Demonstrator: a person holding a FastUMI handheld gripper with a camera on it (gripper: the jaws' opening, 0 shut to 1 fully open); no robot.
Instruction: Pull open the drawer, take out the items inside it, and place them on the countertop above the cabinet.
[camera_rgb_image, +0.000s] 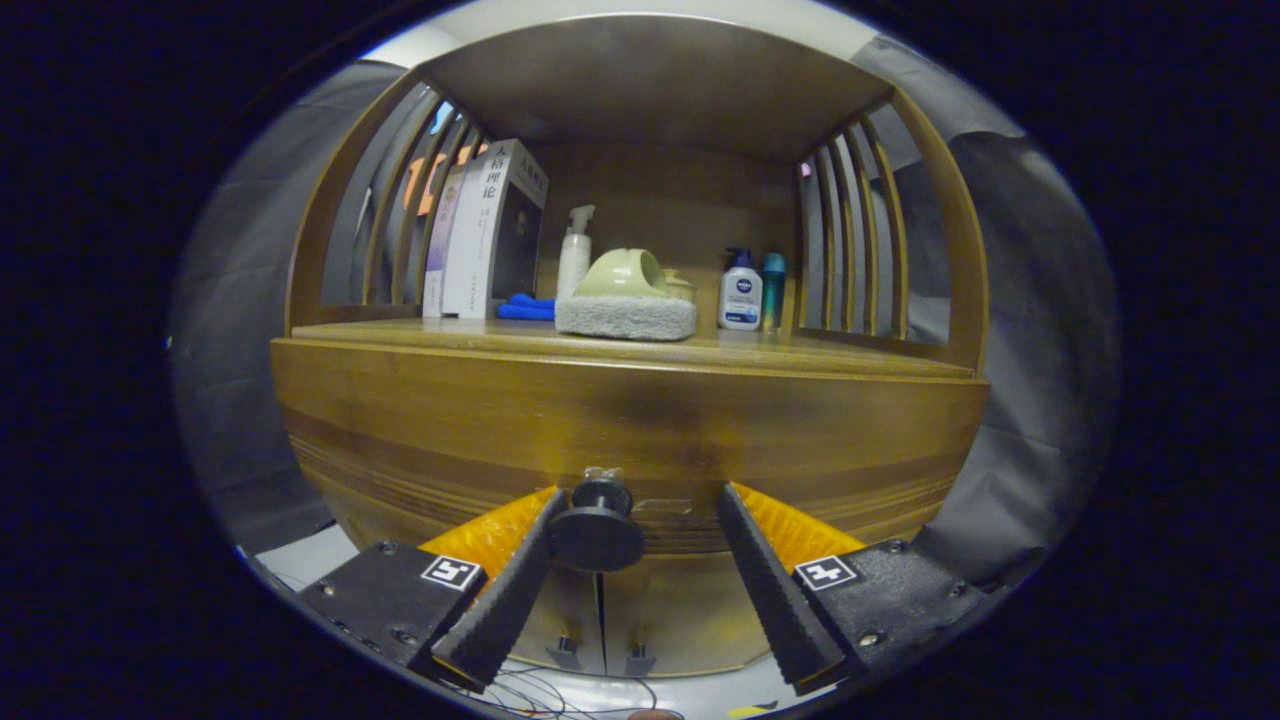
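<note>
- cabinet (420, 440): a wooden unit faces the gripper square on; its drawer front (800, 440) spans the full width and sits flush, so the drawer looks shut. what is inside it is hidden.
- countertop (800, 350): the shelf just above the drawer front. it bears books (490, 235), a blue cloth (525, 308), a sponge (625, 318) with a green dish (625, 272) on it, and bottles (741, 290). whether any of these came from the drawer i cannot tell.
- gripper (635, 520): fingers wide apart, gripping nothing.
- knob (597, 530): a dark round knob low on the drawer front, between the fingers but well off centre, against or nearly against the left finger (510, 590), with a wide gap to the right finger (770, 580).
- key relation: the knob's stem points straight out toward the gripper; a shut drawer fits both a start and an end, so i name no move.
</note>
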